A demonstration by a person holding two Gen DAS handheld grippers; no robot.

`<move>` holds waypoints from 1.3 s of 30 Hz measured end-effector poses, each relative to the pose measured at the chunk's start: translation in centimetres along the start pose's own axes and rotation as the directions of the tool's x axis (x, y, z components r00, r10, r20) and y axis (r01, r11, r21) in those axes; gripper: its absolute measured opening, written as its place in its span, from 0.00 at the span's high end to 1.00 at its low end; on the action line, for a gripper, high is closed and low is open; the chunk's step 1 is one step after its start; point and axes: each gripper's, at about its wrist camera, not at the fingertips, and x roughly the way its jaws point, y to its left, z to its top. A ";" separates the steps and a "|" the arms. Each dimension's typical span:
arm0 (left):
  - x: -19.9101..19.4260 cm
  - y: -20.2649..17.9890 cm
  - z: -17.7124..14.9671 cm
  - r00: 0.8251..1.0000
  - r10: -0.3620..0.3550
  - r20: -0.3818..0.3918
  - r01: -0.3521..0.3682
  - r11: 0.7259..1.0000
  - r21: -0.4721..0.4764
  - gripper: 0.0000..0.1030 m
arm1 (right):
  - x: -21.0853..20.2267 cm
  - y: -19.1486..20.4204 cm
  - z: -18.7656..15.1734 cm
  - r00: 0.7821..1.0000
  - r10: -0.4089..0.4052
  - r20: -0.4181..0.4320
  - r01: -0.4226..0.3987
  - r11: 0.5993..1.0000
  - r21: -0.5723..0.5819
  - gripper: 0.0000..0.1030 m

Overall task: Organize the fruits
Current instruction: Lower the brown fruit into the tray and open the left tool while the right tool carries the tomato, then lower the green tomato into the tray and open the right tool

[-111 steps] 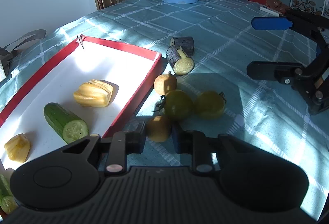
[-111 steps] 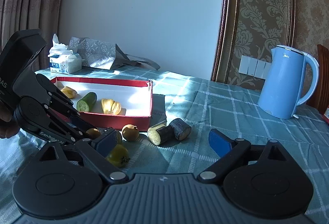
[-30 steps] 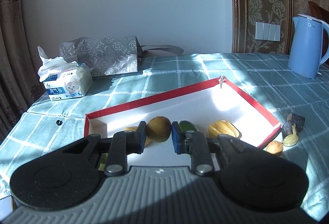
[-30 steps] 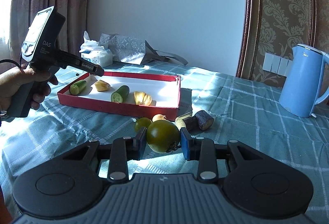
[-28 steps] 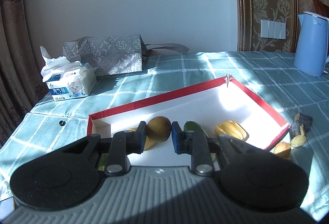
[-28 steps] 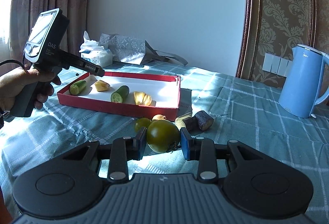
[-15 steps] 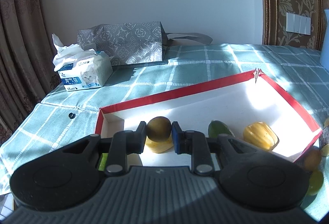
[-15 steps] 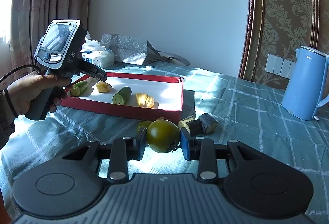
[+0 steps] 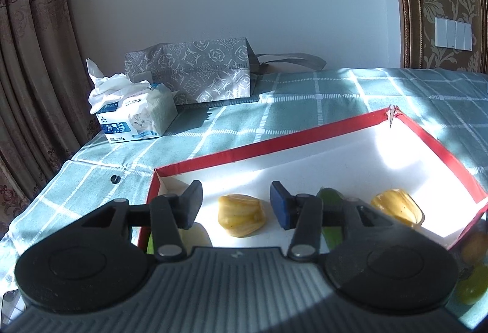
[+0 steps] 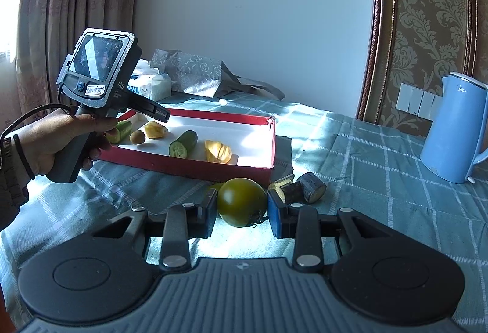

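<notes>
Left gripper (image 9: 236,204): black two-finger tool over the near-left end of the shallow red-walled white-floored cardboard tray (image 9: 274,145); jaws opening, nothing pressed between them
Right gripper (image 10: 242,206): clamped on the round dark-green tomato (image 10: 242,201), pads on its two flanks, stem end facing down and forward
Tomato's place: outside the tray, in front of its near red wall, close to the teal checked tablecloth (image 10: 381,186); whether lifted clear or resting on it, hard to tell
Handling: likely firm, smooth-skinned, fairly light; prone to roll or slip, bruised by a hard squeeze; best taken across the widest girth, as now
Released piece: small brownish round fruit (image 10: 137,136) on the tray floor beside the yellow ridged fruit chunk (image 9: 241,218), below the left gripper's fingers
Others in tray: cut green cucumber length (image 10: 183,144), second yellow ridged chunk (image 10: 218,151)
Outside the tray: cut dark-skinned eggplant pieces (image 10: 305,188) just right of the tomato
Next, by judgement: carry over the red wall, set low before letting go
</notes>
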 end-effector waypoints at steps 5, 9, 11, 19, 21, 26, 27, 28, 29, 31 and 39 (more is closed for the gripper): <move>-1.9 0.3 0.2 0.998 0.021 0.052 -0.020 1.000 -0.018 0.23 | 0.6 0.3 0.9 1.000 0.011 0.015 -0.011 1.000 -0.018 0.68; -5.0 1.6 -0.5 0.993 0.048 0.107 -0.035 0.992 -0.122 0.00 | 1.7 0.1 2.0 0.999 0.031 0.033 -0.031 0.999 -0.018 0.68; -6.5 1.8 -1.1 0.991 0.066 0.114 -0.048 0.987 -0.156 0.00 | 2.5 -0.1 2.8 0.998 0.041 0.040 -0.041 0.999 -0.015 0.68; -11.0 0.6 -4.0 0.987 0.078 0.138 -0.057 0.987 -0.149 0.00 | 8.2 -0.6 5.9 0.996 0.077 0.040 -0.076 0.997 -0.032 0.67; -11.3 0.5 -4.5 0.989 0.071 0.129 -0.051 0.987 -0.149 0.00 | 10.1 -0.9 6.6 0.996 0.088 0.033 -0.087 0.996 -0.023 0.67; -11.7 0.7 -5.3 0.991 0.063 0.118 -0.046 0.989 -0.138 0.00 | 14.5 -0.9 7.3 0.997 0.082 0.000 -0.082 0.996 -0.019 0.67; -11.7 0.7 -5.3 0.992 0.060 0.115 -0.043 0.989 -0.139 0.00 | 15.1 -0.9 7.3 0.997 0.083 -0.007 -0.083 0.996 -0.015 0.67; -11.8 0.8 -5.3 0.992 0.057 0.114 -0.041 0.989 -0.142 0.00 | 16.0 -0.9 7.2 0.997 0.081 -0.018 -0.081 0.997 -0.011 0.67; -11.8 0.8 -5.3 0.992 0.056 0.116 -0.039 0.989 -0.144 0.00 | 16.7 -0.8 7.2 0.997 0.077 -0.026 -0.077 0.997 -0.010 0.67; -12.0 0.8 -5.2 0.991 0.058 0.122 -0.041 0.989 -0.141 0.00 | 17.7 -0.7 7.2 0.997 0.069 -0.034 -0.069 0.997 -0.014 0.67; -12.4 0.5 -5.2 0.991 0.055 0.123 -0.037 0.989 -0.143 0.00 | 18.6 -1.3 7.5 0.998 0.061 -0.027 -0.061 0.998 0.019 0.61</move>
